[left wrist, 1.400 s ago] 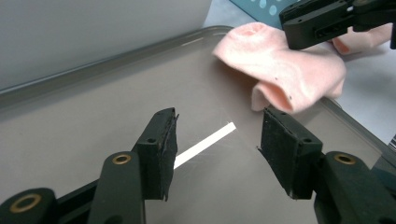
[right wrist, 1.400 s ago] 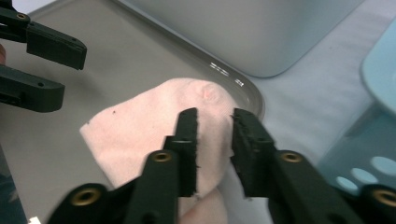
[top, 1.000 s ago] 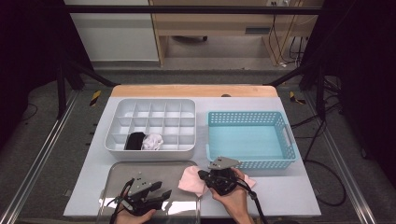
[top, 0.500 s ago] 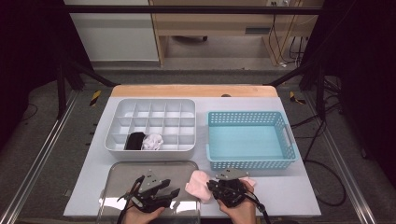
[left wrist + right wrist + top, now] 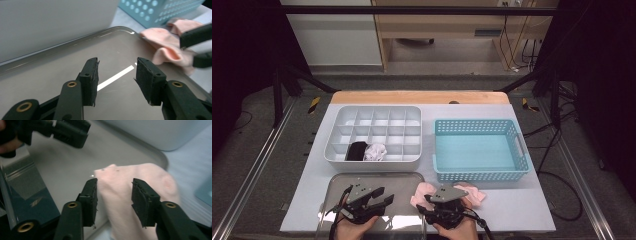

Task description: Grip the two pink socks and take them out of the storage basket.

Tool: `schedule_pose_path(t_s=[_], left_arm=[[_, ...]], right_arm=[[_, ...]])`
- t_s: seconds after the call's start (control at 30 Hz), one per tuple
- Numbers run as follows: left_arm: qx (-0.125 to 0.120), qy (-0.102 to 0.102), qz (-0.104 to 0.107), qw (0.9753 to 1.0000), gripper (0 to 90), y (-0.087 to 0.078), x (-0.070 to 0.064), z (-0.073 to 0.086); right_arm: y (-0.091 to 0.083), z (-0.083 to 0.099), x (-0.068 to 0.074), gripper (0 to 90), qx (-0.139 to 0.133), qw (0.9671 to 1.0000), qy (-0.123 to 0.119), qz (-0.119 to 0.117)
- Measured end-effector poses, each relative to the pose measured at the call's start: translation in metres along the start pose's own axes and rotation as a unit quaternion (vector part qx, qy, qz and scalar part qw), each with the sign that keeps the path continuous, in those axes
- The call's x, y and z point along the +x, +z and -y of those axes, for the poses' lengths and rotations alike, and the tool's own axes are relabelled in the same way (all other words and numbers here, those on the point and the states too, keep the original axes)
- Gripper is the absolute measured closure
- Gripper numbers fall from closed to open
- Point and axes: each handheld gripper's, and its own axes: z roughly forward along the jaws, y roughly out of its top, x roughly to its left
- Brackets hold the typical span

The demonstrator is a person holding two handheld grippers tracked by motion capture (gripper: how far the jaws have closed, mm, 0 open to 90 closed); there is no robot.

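Bench (image 5: 522,210): white top with a wooden strip along the far edge; it carries everything below
Blue basket (image 5: 479,172): far right of the bench, perforated walls; its near wall stands just beyond the pink cloth
White divided box (image 5: 412,157): far left, a grid of compartments; a black item (image 5: 357,150) and a white crumpled item (image 5: 375,151) lie in two adjoining cells of the near row
Metal tray (image 5: 404,177): near left, shiny, just in front of the divided box
Pink cloth (image 5: 474,194): crumpled, lying across the tray's right edge and onto the bench
Left tool (image 5: 116,75): jaws spread, holding nothing, low over the tray
Right tool (image 5: 114,195): jaws spread on either side of the pink cloth; not pinching it
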Motion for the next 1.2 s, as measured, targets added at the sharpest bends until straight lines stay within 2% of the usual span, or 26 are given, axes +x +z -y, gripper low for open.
schedule_pose_path(t_s=[0.1,0.17,0.2,0.27,0.33,0.4,0.5,0.63,0.73,0.8,0.9,1.0,1.1,1.2], left_arm=[[-0.005,-0.009,-0.005,0.9999,51.6,-0.003,0.005,0.0],[-0.004,-0.011,-0.005,0.9999,51.7,-0.004,0.006,0.001],[-0.004,-0.011,-0.004,0.9999,51.7,-0.004,0.006,0.001],[-0.003,-0.01,-0.002,0.9999,51.6,-0.003,0.006,0.001],[-0.003,-0.01,0.0,0.9999,51.5,-0.003,0.006,0.001],[-0.001,-0.009,0.002,1.0,51.4,-0.002,0.005,0.001],[-0.001,-0.009,0.004,0.9999,51.4,-0.002,0.005,0.002],[-0.003,-0.01,0.006,0.9999,51.3,-0.002,0.005,0.001],[-0.003,-0.009,0.011,0.9999,51.2,-0.002,0.004,0.002],[-0.003,-0.009,0.015,0.9998,51.1,-0.001,0.003,0.002],[-0.002,-0.005,0.022,0.9997,50.5,0.0,0.0,0.001],[-0.002,0.001,0.033,0.9994,49.5,0.003,-0.005,-0.001],[-0.008,0.011,0.044,0.999,47.8,0.006,-0.013,-0.007],[-0.011,0.02,0.045,0.9987,46.7,0.011,-0.021,-0.015]], right_arm=[[0.008,0.0,0.007,52.6,0.012,0.9997,-0.02,0.008],[0.012,0.0,0.009,56.6,0.018,0.9993,-0.029,0.016],[0.013,0.0,0.01,59.5,0.022,0.999,-0.031,0.021],[0.014,-0.001,0.01,75.2,0.029,0.9984,-0.036,0.031],[0.013,-0.002,0.007,87.7,0.031,0.9988,-0.024,0.029],[0.012,-0.003,0.003,89.7,0.032,0.9988,-0.016,0.035],[0.007,-0.005,-0.003,90.0,0.022,0.9991,-0.003,0.036],[-0.002,-0.008,-0.011,90.0,-0.006,0.999,0.023,0.039],[-0.008,-0.008,-0.022,90.0,-0.027,0.9967,0.06,0.047],[-0.01,-0.006,-0.029,90.0,-0.027,0.9948,0.076,0.061],[-0.006,-0.001,-0.037,90.0,-0.011,0.9932,0.08,0.085],[0.002,0.002,-0.042,89.2,0.014,0.9919,0.07,0.105],[0.002,0.002,-0.043,84.5,0.012,0.9924,0.066,0.103],[-0.007,0.0,-0.042,78.2,-0.009,0.9936,0.056,0.098]])
